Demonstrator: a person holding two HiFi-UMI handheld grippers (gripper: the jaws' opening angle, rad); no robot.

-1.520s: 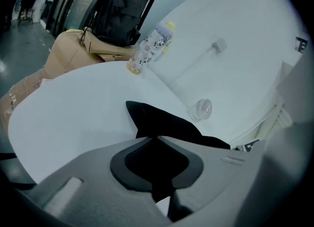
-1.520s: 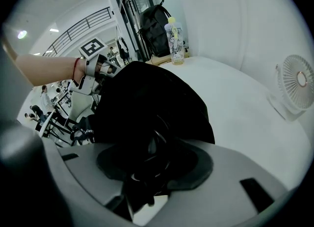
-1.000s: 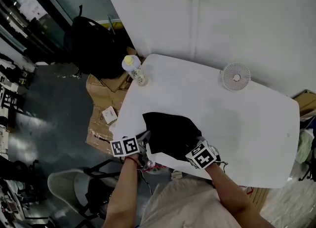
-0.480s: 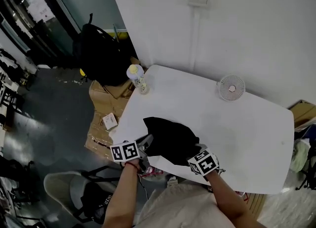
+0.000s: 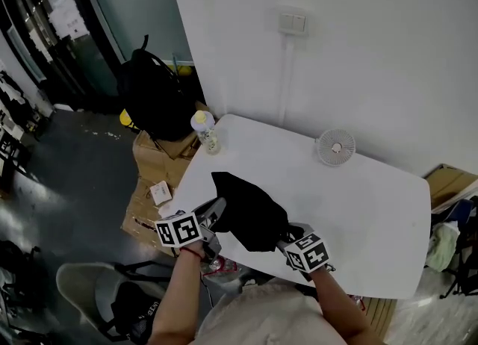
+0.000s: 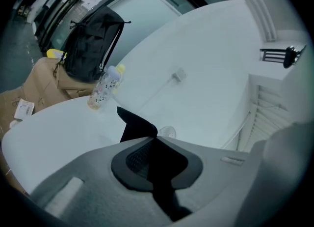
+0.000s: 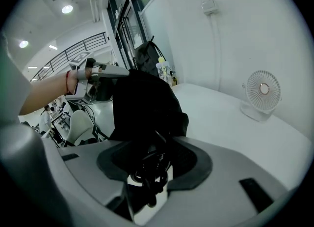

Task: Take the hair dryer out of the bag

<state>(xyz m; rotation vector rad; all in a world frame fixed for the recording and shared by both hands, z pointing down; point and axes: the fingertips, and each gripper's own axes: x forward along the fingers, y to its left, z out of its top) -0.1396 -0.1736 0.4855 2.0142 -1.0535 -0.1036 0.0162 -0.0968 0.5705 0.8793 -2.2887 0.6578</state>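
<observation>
A black cloth bag hangs lifted over the near edge of the white table. My left gripper is shut on the bag's left edge; in the left gripper view the dark fabric runs pinched between the closed jaws of the left gripper. My right gripper is at the bag's near right end. In the right gripper view the right gripper is closed around a black bulky part with a coiled cord, which looks like the hair dryer. The bag hides the rest of it.
A small white desk fan stands at the table's far side and a bottle with a yellow cap at its far left corner. A black backpack and cardboard boxes lie left of the table. A chair is at the near left.
Both grippers have risen with the bag, which has come up off the table and now hangs bunched between them. The head view has tilted up toward the wall.
</observation>
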